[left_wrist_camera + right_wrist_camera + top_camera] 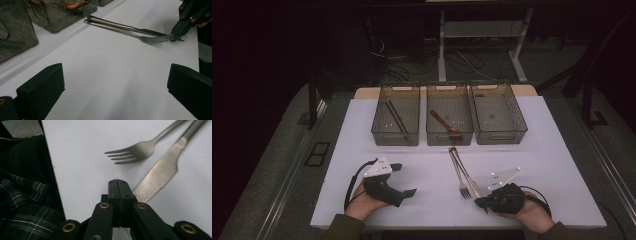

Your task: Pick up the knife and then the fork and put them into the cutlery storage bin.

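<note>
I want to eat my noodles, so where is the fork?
In the high view the fork lies on the white table, right of the middle, beside the knife, in front of the middle bin and just left of the right gripper.

Silver metal fork and silver metal knife: brushed, semi-glossy, blade faintly speckled. White table cover: smooth, matt. Three smoky translucent plastic bins far side, glossy. Reddish-brown spoon in middle bin, possibly wood. Black matt plastic right gripper.
</note>
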The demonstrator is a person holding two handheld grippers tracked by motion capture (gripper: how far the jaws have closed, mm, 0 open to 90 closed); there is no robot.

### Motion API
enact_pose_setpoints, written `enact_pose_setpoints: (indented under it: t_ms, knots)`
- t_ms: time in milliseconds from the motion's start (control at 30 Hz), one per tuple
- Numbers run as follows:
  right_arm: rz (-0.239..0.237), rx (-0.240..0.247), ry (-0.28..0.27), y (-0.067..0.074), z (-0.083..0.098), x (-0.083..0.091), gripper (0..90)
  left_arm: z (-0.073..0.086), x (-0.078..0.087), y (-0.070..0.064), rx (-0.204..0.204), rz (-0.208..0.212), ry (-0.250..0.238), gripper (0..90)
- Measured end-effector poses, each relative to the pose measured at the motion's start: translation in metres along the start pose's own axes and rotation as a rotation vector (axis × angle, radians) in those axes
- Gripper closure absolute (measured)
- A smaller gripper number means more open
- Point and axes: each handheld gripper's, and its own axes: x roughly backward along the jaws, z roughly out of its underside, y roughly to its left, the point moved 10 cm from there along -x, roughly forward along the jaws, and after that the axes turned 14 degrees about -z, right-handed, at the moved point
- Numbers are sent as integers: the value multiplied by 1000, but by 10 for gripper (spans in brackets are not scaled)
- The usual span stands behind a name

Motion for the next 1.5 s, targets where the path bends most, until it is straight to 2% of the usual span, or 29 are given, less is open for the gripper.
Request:
enact_pose_setpoints:
  t_ms: [367, 1000, 1300, 1500]
  knots:
    - [68, -23, 14, -13, 8, 14, 889, -1, 0, 0, 3, 2, -4, 1]
    - [196, -89, 11, -52, 22, 45, 889, -1, -1, -1, 2, 8, -2, 1]
    - [227, -129, -2, -69, 26, 56, 889, 0, -1, -1, -2, 10, 2, 1]
    - [208, -140, -29, -69, 24, 58, 888, -1, -1, -2, 1, 10, -1, 1]
